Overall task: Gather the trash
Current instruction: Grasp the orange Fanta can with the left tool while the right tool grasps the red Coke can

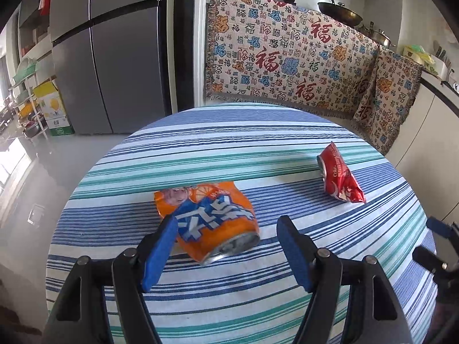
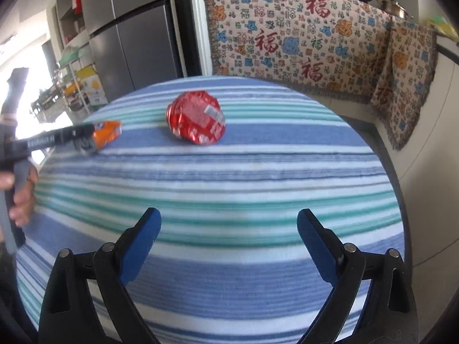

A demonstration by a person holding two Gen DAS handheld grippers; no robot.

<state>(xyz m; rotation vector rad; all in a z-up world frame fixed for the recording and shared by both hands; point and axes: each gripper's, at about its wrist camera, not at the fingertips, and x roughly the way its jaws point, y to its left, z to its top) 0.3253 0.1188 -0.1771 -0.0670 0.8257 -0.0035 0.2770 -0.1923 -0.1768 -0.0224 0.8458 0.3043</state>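
Note:
A crushed orange can (image 1: 210, 220) lies on its side on the striped tablecloth (image 1: 229, 149). My left gripper (image 1: 226, 223) is open, its left pad (image 1: 160, 255) just in front of the can's left end and the right pad standing clear of it. A crushed red can (image 1: 340, 175) lies further right. In the right wrist view the red can (image 2: 196, 120) sits well ahead of my open right gripper (image 2: 229, 220), which has nothing between its pads. The orange can (image 2: 107, 134) shows at the left there, behind the left gripper's arm (image 2: 48, 140).
A round table carries the blue, green and white striped cloth. Behind it hangs a patterned blanket (image 1: 289, 57) over a counter with pots. A grey fridge (image 1: 109, 57) stands at the back left. A person's hand (image 2: 23, 197) holds the left tool's handle.

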